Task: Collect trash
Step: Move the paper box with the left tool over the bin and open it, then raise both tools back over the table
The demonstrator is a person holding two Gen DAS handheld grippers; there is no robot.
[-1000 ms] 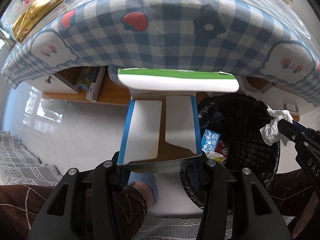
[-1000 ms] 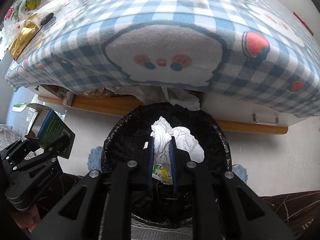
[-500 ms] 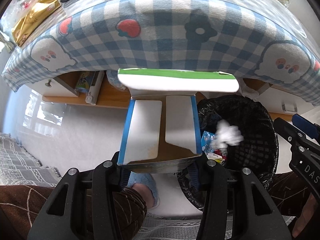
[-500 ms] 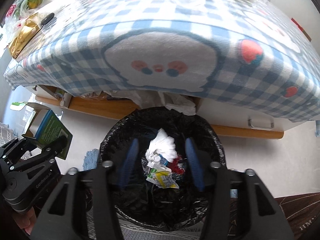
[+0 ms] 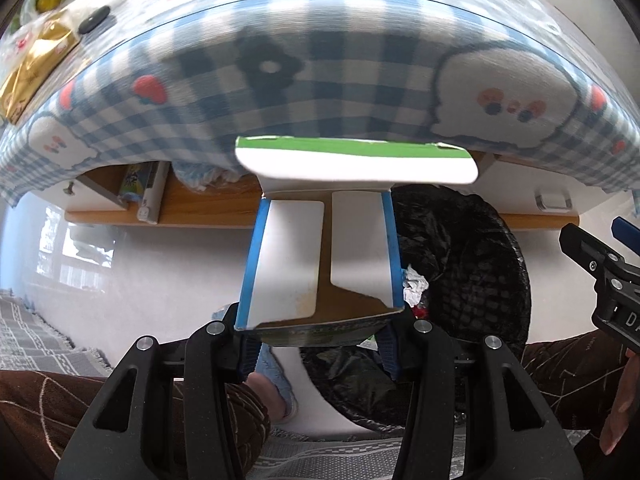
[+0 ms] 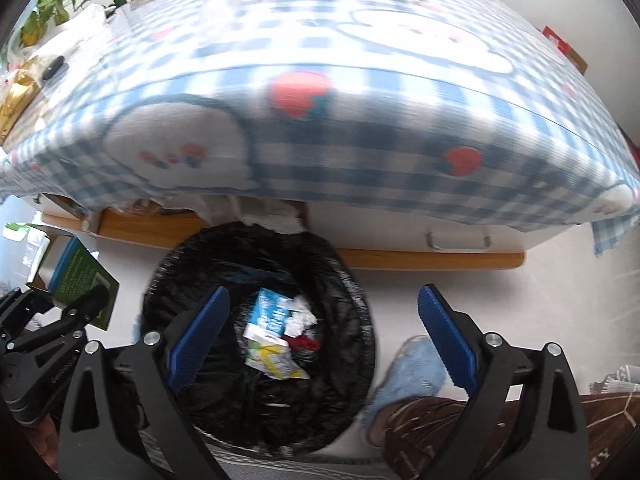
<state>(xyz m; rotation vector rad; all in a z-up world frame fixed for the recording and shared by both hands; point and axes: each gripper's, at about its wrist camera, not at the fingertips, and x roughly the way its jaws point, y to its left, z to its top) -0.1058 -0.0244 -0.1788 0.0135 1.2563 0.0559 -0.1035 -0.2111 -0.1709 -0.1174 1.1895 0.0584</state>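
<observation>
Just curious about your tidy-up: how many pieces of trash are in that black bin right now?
About 4 visible in the bin: blue-white carton, crumpled tissue, yellow wrapper, red scrap. More may be hidden underneath.

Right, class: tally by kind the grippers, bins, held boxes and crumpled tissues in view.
grippers: 2, the left gripper and the right gripper
bin: 1
box: 1
crumpled tissue: 1
total: 5
</observation>
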